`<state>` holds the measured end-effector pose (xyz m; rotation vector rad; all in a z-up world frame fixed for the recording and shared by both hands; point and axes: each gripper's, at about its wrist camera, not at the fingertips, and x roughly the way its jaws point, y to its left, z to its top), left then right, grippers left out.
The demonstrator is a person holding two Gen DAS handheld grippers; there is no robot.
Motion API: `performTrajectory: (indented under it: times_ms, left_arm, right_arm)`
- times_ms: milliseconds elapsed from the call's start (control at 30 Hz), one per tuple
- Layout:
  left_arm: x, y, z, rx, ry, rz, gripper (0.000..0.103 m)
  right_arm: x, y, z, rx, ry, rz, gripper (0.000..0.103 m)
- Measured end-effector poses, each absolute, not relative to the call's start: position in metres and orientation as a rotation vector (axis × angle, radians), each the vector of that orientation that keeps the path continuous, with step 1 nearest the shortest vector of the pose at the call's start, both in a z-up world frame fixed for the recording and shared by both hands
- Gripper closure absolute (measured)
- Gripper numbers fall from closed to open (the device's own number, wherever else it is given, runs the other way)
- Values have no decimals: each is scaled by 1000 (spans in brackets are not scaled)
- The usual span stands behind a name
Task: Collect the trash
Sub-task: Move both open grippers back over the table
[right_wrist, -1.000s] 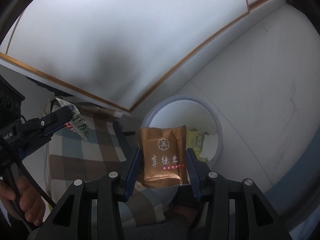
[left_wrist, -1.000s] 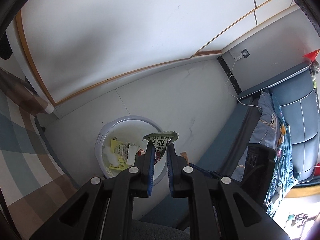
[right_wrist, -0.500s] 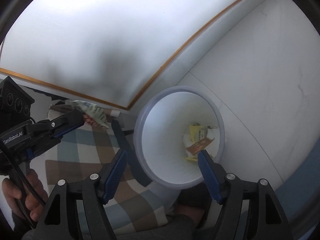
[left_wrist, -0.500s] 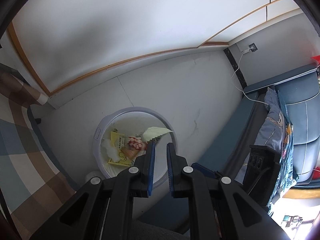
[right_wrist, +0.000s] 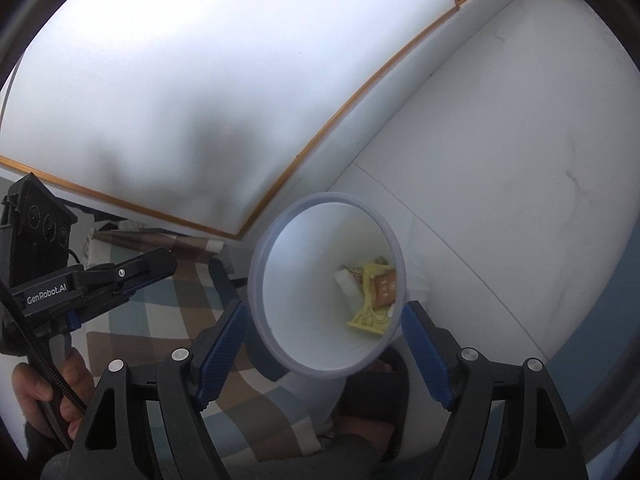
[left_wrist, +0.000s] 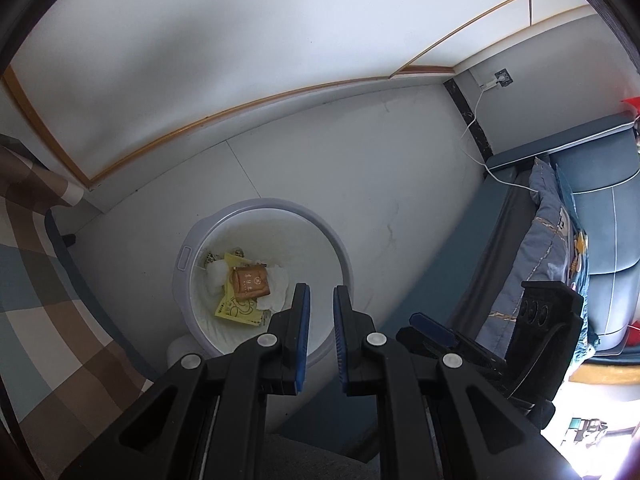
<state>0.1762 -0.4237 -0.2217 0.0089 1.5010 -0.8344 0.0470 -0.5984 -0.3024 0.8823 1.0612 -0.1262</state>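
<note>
A white round trash bin (left_wrist: 328, 248) stands on the pale floor, seen from above in both views (right_wrist: 260, 276). Inside lie a brown snack packet (left_wrist: 250, 283), a yellow wrapper (left_wrist: 236, 312) and white tissue (left_wrist: 276, 292); the brown packet also shows in the right wrist view (right_wrist: 384, 289). My left gripper (left_wrist: 320, 300) hangs above the bin's near rim, jaws a little apart and empty. My right gripper (right_wrist: 324, 320) is wide open and empty above the bin. The left gripper also shows in the right wrist view (right_wrist: 160, 272).
A checked blanket (left_wrist: 36, 300) lies left of the bin. A blue sofa with a patterned cushion (left_wrist: 548, 248) is on the right, with a white cable (left_wrist: 472, 128) to a wall socket. A sandalled foot (right_wrist: 372, 392) stands by the bin.
The right gripper opened and the brown packet fell into the bin. The left gripper let go of the green wrapper, which is no longer between its jaws.
</note>
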Motion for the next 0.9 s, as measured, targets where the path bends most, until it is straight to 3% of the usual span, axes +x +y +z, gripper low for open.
performTrajectory:
  times_ms: [67, 200, 300, 433, 800, 900]
  left_arm:
    - [176, -419, -223, 32, 1508, -796, 91]
    - [173, -409, -217, 51, 1487, -735, 61]
    - [169, -400, -204, 58, 1441, -713, 56]
    - [162, -387, -183, 69, 1369, -681, 39]
    - [148, -322, -111, 5, 1139, -519, 38]
    - [144, -299, -92, -22, 1079, -485, 33]
  right_arm:
    - [46, -598, -300, 876, 1058, -132, 22]
    - [44, -595, -291, 861, 1044, -135, 20]
    - [42, -594, -282, 847, 1034, -134, 19]
    - [37, -592, -265, 834, 1016, -143, 18]
    - [27, -571, -202, 756, 931, -138, 15]
    - [22, -557, -173, 703, 863, -143, 15]
